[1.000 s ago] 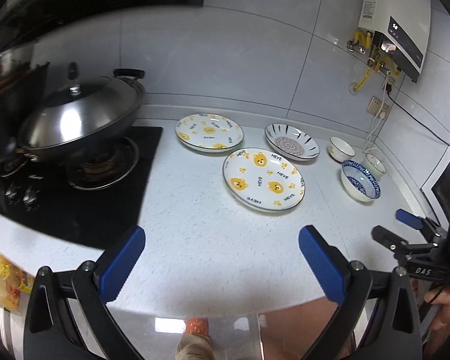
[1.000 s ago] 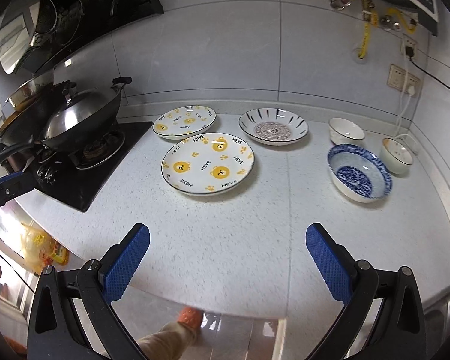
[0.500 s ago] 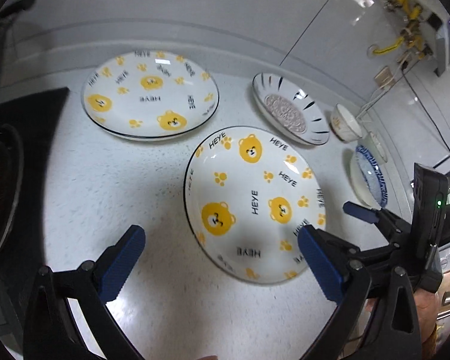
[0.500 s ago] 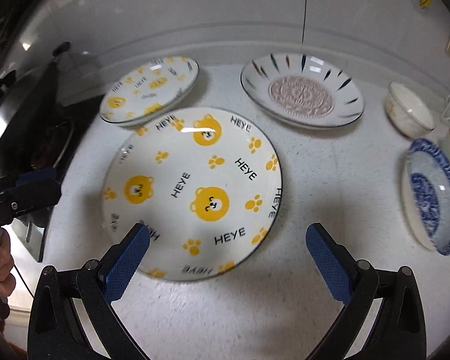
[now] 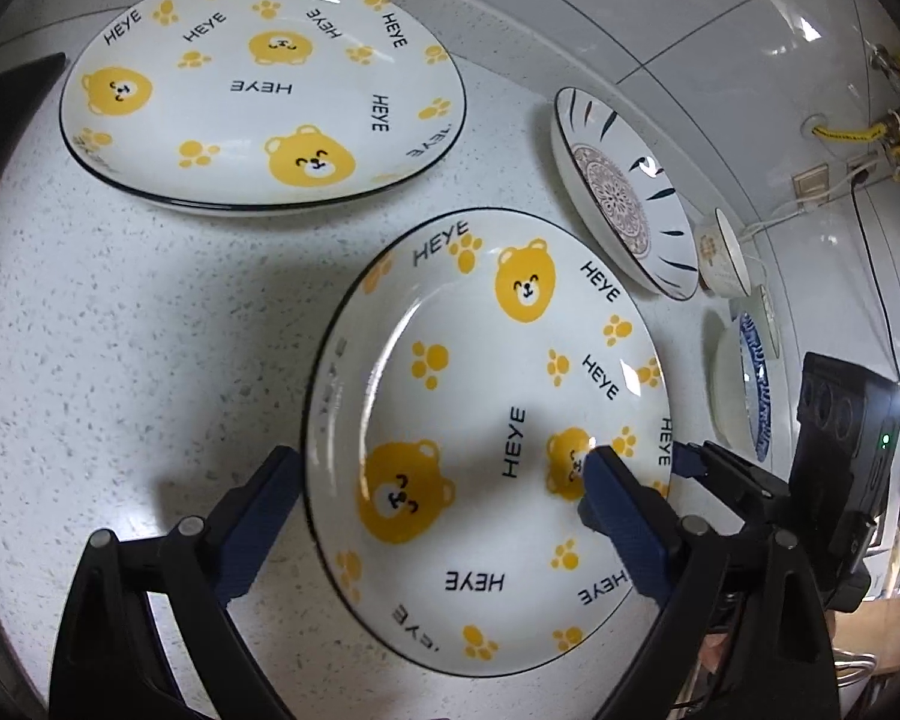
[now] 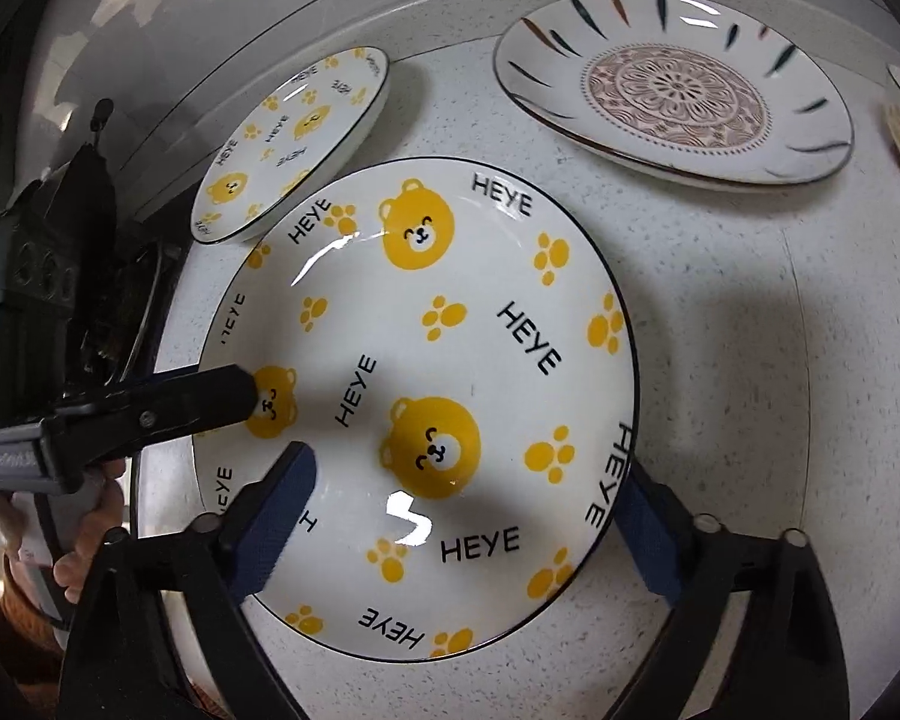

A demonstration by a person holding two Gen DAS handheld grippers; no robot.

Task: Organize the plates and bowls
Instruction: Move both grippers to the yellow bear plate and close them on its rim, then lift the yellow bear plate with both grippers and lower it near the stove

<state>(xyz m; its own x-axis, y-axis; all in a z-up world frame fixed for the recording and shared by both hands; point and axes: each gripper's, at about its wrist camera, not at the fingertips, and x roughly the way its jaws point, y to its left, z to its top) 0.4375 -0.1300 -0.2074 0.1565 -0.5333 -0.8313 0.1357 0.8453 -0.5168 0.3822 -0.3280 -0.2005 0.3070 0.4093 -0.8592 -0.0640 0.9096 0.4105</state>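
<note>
Two grippers converge on one plate. Left wrist view: my left gripper (image 5: 444,507) straddles the near bear plate's (image 5: 486,396) left rim, one finger over the tabletop (image 5: 120,312), the other above the plate's well. My fingers are apart and closing, pads not yet pressing. A second bear plate (image 5: 258,90) lies behind, a striped plate (image 5: 624,192) to the right. My right gripper's tip enters at the right edge.

Right wrist view: my right gripper (image 6: 468,516) brackets the same plate's right rim; fingers apart and closing, with no contact that I can see. To do this well, I judge each pair should pinch the rim squarely, on opposite sides, then lift level.

Bowls (image 5: 744,384) at the far right of the left view are squeezed by the lens and hard to read; the rim's underside is hidden.
</note>
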